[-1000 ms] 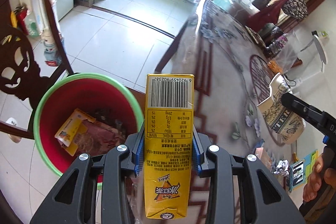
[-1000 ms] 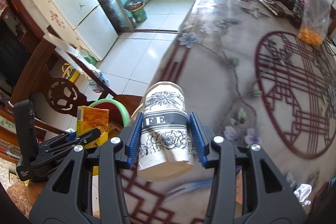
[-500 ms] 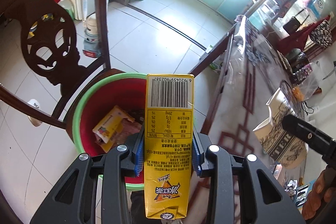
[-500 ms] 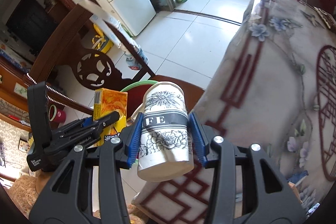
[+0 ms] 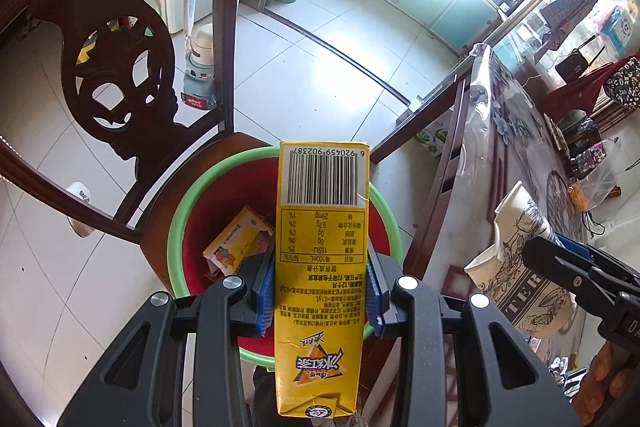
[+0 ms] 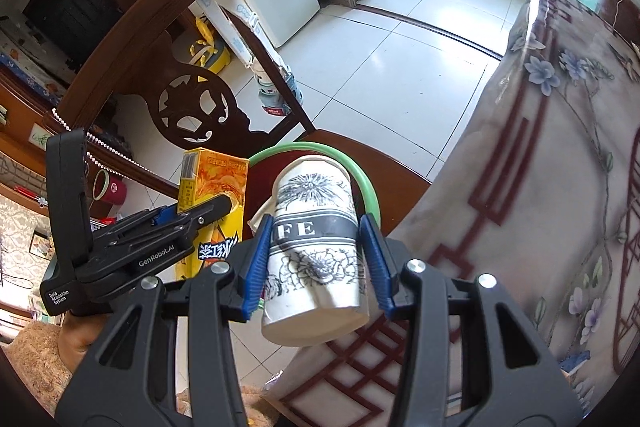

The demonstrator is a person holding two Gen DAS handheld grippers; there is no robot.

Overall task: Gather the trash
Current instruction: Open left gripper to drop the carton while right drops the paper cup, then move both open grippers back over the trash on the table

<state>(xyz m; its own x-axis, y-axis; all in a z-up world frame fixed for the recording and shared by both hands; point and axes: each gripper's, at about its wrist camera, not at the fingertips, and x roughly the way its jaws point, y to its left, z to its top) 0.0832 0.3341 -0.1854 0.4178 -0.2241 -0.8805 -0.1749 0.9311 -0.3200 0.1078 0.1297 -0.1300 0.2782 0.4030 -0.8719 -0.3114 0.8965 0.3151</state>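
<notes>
Your left gripper point(image 5: 320, 291) clamps a yellow iced-tea carton point(image 5: 320, 267), angled steeply down over the red bin with a green rim point(image 5: 180, 219) on the wooden chair point(image 5: 120, 87). Your right gripper point(image 6: 316, 259) squeezes a crumpled floral paper cup point(image 6: 312, 243) beside the bin's rim, by the table point(image 6: 540, 187). Only the left view shows inside the bin: a yellow box point(image 5: 236, 247) among wrappers.

Yellow drink carton point(image 5: 322, 267) clamped in left gripper point(image 5: 320, 291) jaws, above red bin point(image 5: 180, 223) on chair point(image 5: 120, 75); paper cup point(image 5: 520, 275) beside table point(image 5: 500, 115).
</notes>
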